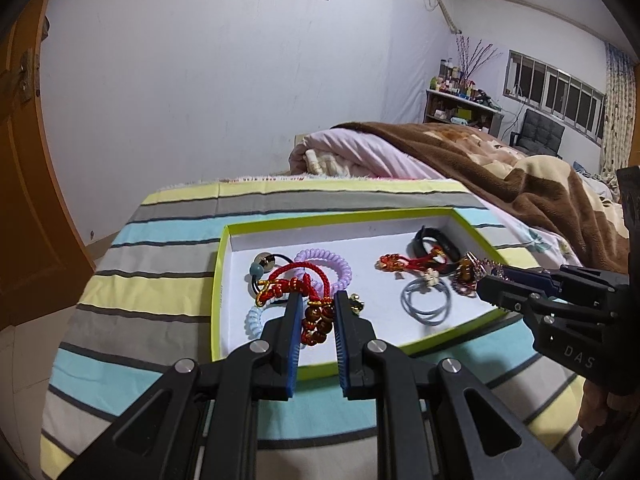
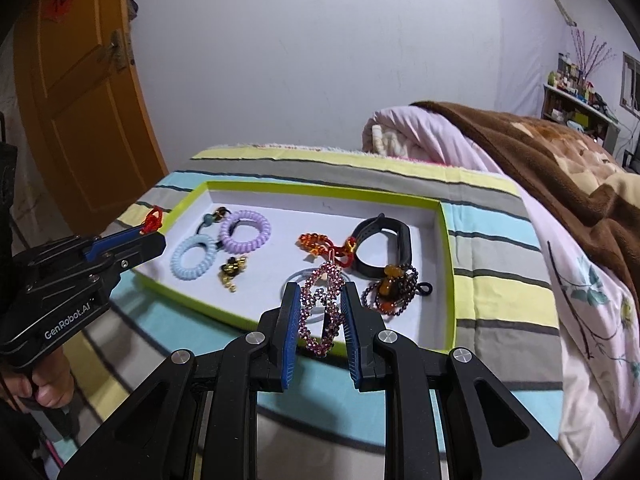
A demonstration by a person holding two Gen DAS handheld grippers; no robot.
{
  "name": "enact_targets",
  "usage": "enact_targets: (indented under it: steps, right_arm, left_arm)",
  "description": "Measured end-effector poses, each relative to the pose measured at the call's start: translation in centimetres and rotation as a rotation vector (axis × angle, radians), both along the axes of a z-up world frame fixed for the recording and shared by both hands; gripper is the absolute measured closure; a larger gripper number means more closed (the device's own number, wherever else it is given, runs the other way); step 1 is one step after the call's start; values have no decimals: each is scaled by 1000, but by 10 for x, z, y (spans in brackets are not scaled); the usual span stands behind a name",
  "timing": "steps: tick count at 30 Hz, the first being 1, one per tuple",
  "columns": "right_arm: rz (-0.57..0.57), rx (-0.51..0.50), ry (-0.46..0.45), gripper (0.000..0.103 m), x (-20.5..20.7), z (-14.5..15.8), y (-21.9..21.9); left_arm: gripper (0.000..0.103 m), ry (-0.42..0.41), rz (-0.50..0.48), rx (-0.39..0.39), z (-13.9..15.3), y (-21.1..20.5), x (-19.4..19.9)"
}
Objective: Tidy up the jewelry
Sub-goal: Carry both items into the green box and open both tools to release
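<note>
- Striped cloth (image 2: 492, 208): flat woven cover in yellow, grey and cyan bands, thin dark lines between them. Carries the tray.
- Bedding (image 1: 500, 156): one brown fleece blanket over one pink quilt, rumpled, behind and to the right of the cloth.
- Tray (image 2: 447, 264): one shallow rectangular cardboard lid, lime-green rim, white matte floor. Holds nearly all the jewelry.
- Left gripper (image 1: 316, 300): black frame, ribbed blue pads. Fingers pinch a red cord bracelet (image 1: 316, 320) with brown glossy beads, lifted over the tray's near-left corner. In the right wrist view only the red knot shows past the tips.
- Right gripper (image 2: 320, 292): same build. Fingers close on a pink beaded clip (image 2: 322, 308), oval with a rhinestone texture, held just above the tray's near edge.
- Black band (image 2: 380, 252): one smooth rubber wrist strap, looped, far-right part of the tray.
- Coil hair ties: two, spiral plastic. Purple one (image 2: 245, 231) and pale blue one (image 2: 193, 258), left side of the tray, just beside each other.
- Dark bead string (image 2: 390, 292): one, small round beads with amber stones, right of the clip, inside the tray.
- Red-orange knotted charm (image 2: 320, 244): one, braided cord, touching the band.
- Grey elastic loops (image 1: 426, 300): thin; count unclear, tray centre.
- Gold-black charm (image 2: 232, 272): one small cluster, below the purple coil.
</note>
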State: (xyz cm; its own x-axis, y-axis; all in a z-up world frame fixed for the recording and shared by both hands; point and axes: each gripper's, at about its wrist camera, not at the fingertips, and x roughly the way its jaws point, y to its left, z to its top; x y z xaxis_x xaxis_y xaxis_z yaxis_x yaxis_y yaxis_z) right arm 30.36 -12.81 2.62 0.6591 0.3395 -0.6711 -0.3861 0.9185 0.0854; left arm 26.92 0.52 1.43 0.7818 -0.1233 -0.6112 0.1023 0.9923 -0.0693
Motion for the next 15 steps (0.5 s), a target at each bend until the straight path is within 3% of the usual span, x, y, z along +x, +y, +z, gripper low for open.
enact_targets:
  steps: [15]
  right_arm:
    - [-8, 0, 97, 82, 33, -31, 0]
  left_arm:
    - [87, 91, -20, -21, -28, 0, 30]
